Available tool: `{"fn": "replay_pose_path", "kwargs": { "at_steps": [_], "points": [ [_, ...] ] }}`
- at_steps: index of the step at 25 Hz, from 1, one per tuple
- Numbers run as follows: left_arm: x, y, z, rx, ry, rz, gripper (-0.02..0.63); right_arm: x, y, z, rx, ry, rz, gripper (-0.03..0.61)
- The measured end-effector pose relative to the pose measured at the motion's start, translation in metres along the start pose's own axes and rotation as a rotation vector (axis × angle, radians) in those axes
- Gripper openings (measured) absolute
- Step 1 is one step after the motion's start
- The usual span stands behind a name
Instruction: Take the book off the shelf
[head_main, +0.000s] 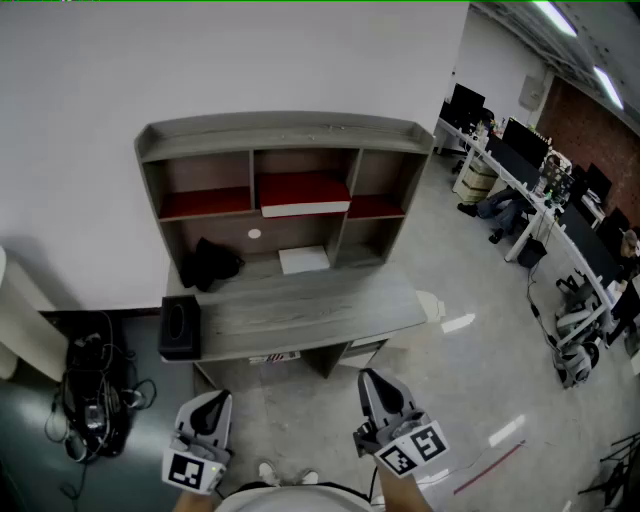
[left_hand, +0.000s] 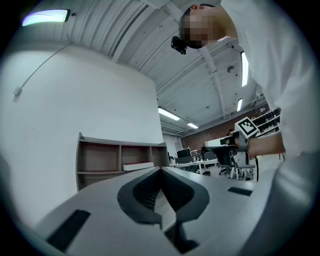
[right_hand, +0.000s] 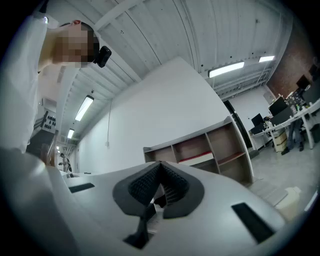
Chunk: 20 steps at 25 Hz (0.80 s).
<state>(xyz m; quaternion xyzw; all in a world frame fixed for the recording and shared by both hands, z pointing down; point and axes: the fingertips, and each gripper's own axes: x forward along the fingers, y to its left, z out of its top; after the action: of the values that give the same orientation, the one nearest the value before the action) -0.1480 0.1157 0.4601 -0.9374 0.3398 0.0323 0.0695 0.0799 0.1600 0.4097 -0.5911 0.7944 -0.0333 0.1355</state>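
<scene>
Counted: one left gripper (head_main: 211, 399) and one right gripper (head_main: 371, 376). Ahead of both are one shelf unit (head_main: 285, 133) with three upper compartments, one red book (head_main: 305, 192), one black tissue box (head_main: 180, 327), one black bundle (head_main: 208, 263) and one white sheet (head_main: 303, 260).

Dark heap (head_main: 210, 263) on the desk (head_main: 330, 305) too shadowed to name; round spot (head_main: 254, 234) above it too small to tell; book (head_main: 303, 195) cover too small to read; pale object (head_main: 12, 320) cut by the left edge.
</scene>
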Motion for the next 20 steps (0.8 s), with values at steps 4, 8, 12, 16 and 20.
{"fn": "replay_pose_path", "kwargs": {
  "at_steps": [4,8,12,16,20],
  "points": [
    [-0.001,-0.010,0.001,0.003,0.009,0.004,0.017,-0.010,-0.007,0.001,0.002,-0.005,-0.002,0.021],
    [-0.001,-0.018,0.001,0.004,0.016,0.011,0.017,-0.020,-0.013,0.003,0.039,-0.027,0.010,0.023],
    [0.002,-0.035,0.004,0.015,0.023,0.003,0.017,-0.037,-0.022,0.002,0.029,-0.024,-0.004,0.023],
    [0.002,-0.052,-0.002,0.021,0.038,-0.007,0.017,-0.055,-0.036,-0.003,0.053,-0.032,-0.015,0.023],
    [0.002,-0.060,-0.014,0.002,0.078,-0.013,0.017,-0.061,-0.047,-0.010,0.073,-0.014,-0.031,0.023]
  ]
}}
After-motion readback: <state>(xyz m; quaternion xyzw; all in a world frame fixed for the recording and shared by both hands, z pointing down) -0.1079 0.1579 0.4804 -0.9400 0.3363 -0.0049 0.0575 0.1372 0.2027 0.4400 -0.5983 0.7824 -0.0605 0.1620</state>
